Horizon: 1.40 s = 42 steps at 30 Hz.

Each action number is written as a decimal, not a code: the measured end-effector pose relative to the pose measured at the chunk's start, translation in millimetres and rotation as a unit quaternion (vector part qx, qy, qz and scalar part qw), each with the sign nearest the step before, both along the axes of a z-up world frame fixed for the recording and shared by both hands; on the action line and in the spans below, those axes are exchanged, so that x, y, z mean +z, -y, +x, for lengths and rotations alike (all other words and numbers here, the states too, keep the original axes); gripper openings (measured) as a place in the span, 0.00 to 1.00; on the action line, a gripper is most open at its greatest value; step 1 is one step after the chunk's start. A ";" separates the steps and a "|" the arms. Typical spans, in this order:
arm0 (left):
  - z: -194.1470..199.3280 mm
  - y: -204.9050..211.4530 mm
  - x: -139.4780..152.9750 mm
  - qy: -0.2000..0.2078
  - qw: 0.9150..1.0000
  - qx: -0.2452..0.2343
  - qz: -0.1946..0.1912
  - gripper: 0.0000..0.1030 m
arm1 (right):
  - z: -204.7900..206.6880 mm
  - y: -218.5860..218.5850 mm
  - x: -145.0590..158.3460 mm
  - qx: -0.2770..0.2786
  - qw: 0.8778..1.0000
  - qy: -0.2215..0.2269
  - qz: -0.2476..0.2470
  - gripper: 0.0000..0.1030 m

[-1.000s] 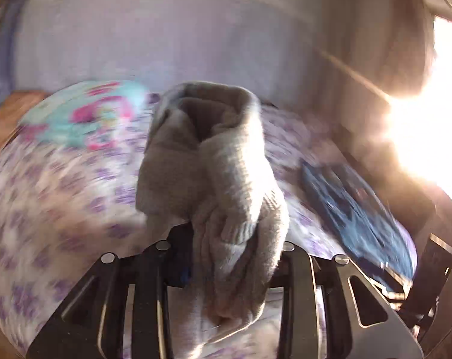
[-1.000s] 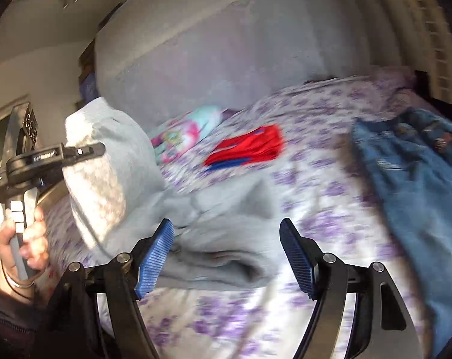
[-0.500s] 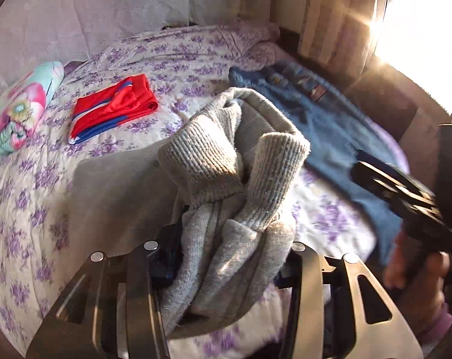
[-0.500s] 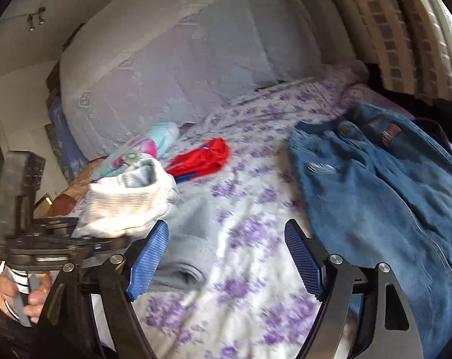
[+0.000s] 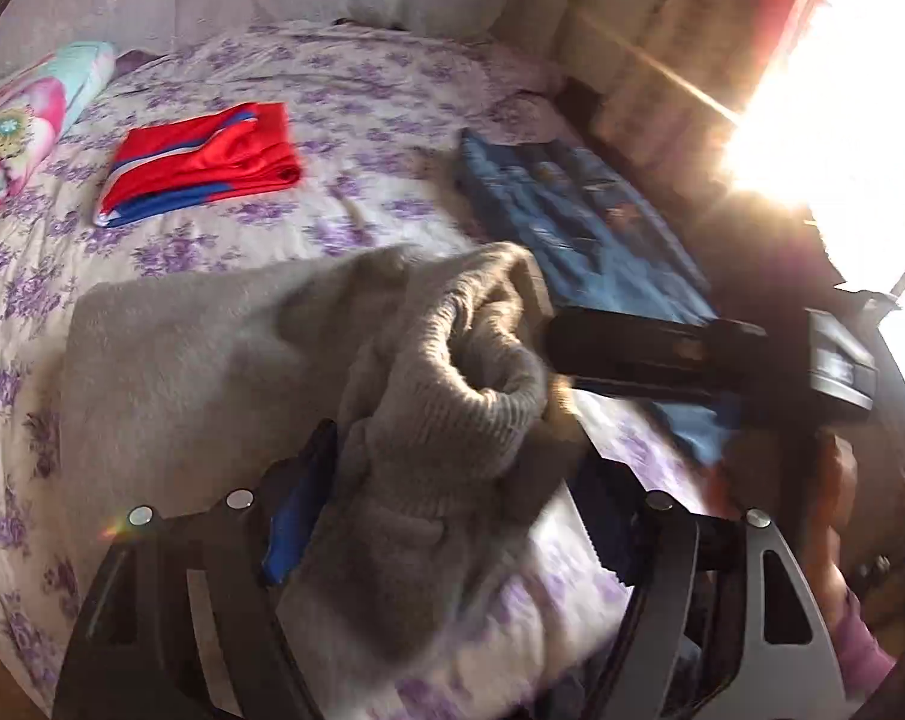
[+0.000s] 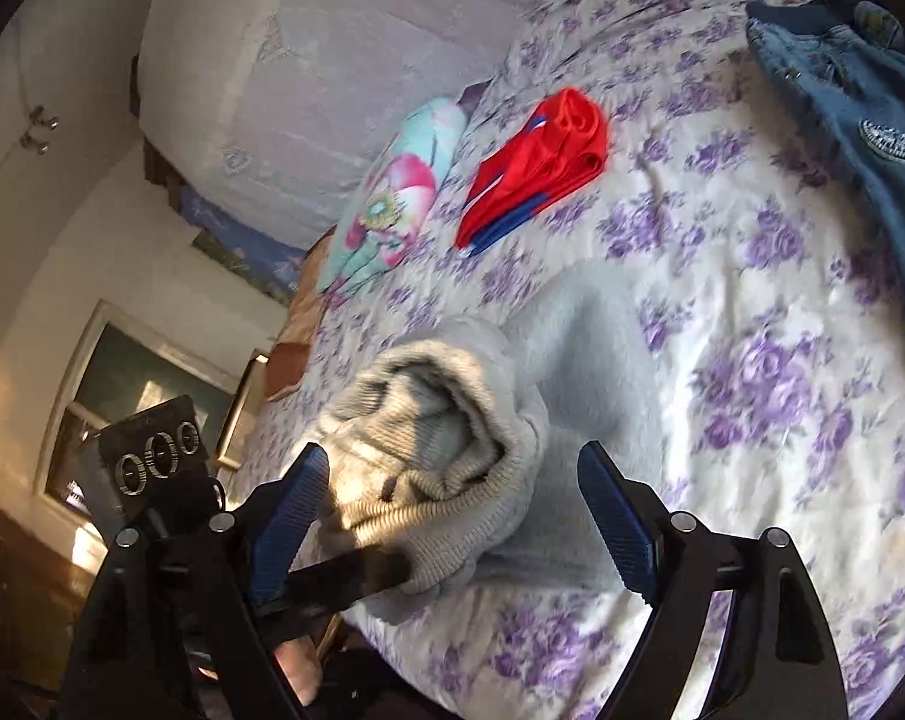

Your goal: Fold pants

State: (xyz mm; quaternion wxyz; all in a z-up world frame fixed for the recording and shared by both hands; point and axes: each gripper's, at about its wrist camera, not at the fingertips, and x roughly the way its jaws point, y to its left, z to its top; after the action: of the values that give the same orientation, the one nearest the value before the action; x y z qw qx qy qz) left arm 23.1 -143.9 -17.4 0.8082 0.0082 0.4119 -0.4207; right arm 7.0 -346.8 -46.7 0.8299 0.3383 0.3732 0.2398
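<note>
on floral bedsheet (image 5: 356,78), ribbed grey pants (image 5: 452,372)

Blown-out sun glare from the window (image 5: 842,72) at upper right of the left wrist view, warm haze and a flare streak across that side. Right wrist view evenly lit, with a sun patch on the grey pants (image 6: 356,510). Both show motion blur near the bottom and fisheye bending with dark corners.

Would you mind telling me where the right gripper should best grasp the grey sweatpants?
Probably the ribbed hem bunched on the grey sweatpants, approached from the near bed edge: it stands raised between the right gripper's open fingers.
</note>
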 end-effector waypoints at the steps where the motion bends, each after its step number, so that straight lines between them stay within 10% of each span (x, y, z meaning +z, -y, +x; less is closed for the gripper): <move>1: -10.9 -8.1 4.7 0.000 1.000 -0.018 -0.018 0.72 | -4.0 -2.2 0.7 0.010 1.000 0.006 -0.001 0.83; 4: -55.8 -41.1 19.3 0.026 0.997 -0.060 -0.040 0.77 | -10.5 -12.0 7.6 0.025 0.999 0.013 -0.016 0.85; 8: -46.8 -72.3 8.5 0.027 0.999 -0.002 -0.022 0.81 | -13.1 -36.3 12.3 0.039 0.995 0.007 -0.090 0.93; 10: -25.8 -83.0 -8.5 -0.002 0.999 0.035 -0.016 0.81 | -14.5 -53.8 12.6 0.037 0.990 0.020 -0.137 0.63; 11: -17.3 -86.4 -17.4 -0.013 0.999 0.049 -0.012 0.81 | -14.7 -58.2 13.1 0.034 0.987 0.024 -0.156 0.29; 17: -8.4 -93.0 -27.2 -0.006 0.996 0.068 -0.059 0.84 | -16.2 -86.2 81.5 0.084 0.962 0.136 -0.221 0.25; 19: -3.6 -85.7 -31.7 0.002 0.995 0.065 -0.072 0.91 | 1.3 -68.2 82.1 0.070 0.962 0.125 -0.232 0.29; 24: 23.1 -63.9 -73.4 -0.060 0.996 0.054 -0.036 0.90 | 41.2 7.0 -24.4 -0.012 0.982 -0.077 -0.175 0.60; 28: 3.2 -84.8 -32.3 -0.043 0.996 0.031 -0.071 0.91 | -10.5 -4.0 39.2 -0.090 0.959 0.039 -0.265 0.59; 31: -4.9 -80.3 -12.2 0.017 0.998 0.030 -0.047 0.91 | -29.0 -24.1 83.1 -0.078 0.960 0.116 -0.244 0.59; 38: 0.7 -39.9 -72.2 0.019 0.998 0.031 0.059 0.93 | 47.5 -45.2 -15.3 -0.040 0.956 -0.055 -0.284 0.46; 40: -3.1 -51.1 -49.6 -0.001 1.000 0.007 0.022 0.93 | 28.6 -35.1 4.7 -0.042 0.967 -0.008 -0.252 0.57; 42: 1.7 -85.0 -20.3 -0.009 0.999 0.007 -0.032 0.93 | 7.2 -17.6 23.8 -0.065 0.971 0.039 -0.228 0.97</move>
State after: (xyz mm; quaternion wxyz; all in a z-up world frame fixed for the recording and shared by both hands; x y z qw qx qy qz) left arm 24.8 -58.8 -37.7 0.8070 -0.0241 0.4059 -0.4282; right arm 14.2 -329.2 -22.9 0.9128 0.1541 0.3629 0.1065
